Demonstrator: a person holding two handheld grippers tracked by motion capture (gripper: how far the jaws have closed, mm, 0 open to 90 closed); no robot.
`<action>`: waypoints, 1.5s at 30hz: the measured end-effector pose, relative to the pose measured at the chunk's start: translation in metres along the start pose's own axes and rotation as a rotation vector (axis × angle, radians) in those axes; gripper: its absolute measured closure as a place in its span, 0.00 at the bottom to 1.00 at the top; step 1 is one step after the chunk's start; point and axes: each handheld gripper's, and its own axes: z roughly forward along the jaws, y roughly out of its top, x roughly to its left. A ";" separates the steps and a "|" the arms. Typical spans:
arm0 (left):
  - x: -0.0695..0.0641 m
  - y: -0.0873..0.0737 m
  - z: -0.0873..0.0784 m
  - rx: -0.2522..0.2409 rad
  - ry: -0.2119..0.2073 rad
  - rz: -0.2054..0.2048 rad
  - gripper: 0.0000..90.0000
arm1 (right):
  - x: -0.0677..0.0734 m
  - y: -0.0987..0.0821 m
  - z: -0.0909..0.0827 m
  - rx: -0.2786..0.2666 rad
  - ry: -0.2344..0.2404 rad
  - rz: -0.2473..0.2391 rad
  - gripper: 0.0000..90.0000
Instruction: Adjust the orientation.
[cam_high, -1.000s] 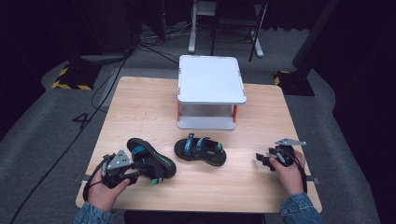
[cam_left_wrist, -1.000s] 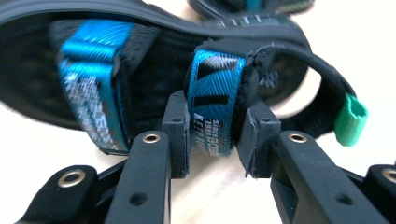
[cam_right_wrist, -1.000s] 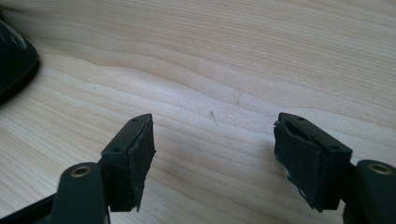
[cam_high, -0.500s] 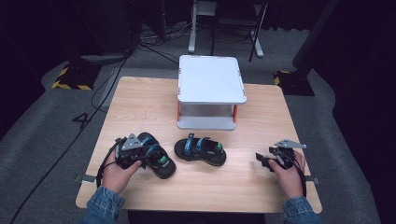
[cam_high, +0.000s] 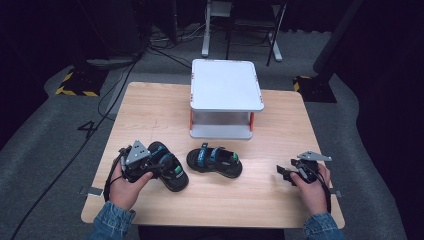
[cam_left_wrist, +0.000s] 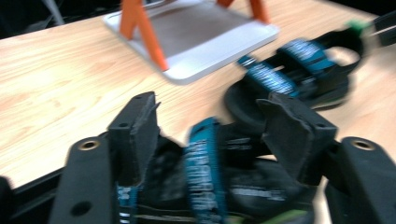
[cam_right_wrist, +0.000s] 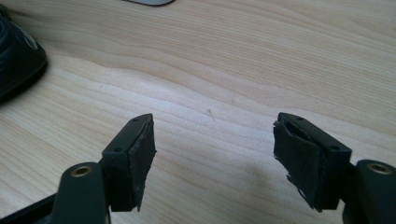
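The left tool (cam_left_wrist: 212, 126), its jaws just spreading, straddles the black sandal with blue straps (cam_high: 167, 170) on the wooden desk (cam_high: 155, 115), apparently releasing it beside its mate (cam_high: 215, 161); next, withdraw clear, while the right tool (cam_right_wrist: 212, 140) idles spread and empty.

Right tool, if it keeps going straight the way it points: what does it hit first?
Probably the nearer sandal, going by the high view: the right tool, jaws open, points left across bare table toward it. Depth is unclear.
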 end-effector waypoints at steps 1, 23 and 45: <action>-0.009 0.001 0.001 0.046 -0.094 -0.010 0.53 | 0.002 0.001 0.002 0.004 0.005 -0.003 0.33; -0.007 -0.020 -0.056 0.249 0.018 0.033 0.95 | 0.016 0.021 0.020 0.005 0.045 -0.055 0.33; 0.009 -0.049 -0.049 0.295 0.007 -0.082 0.16 | 0.023 0.029 0.029 0.015 0.069 -0.075 0.33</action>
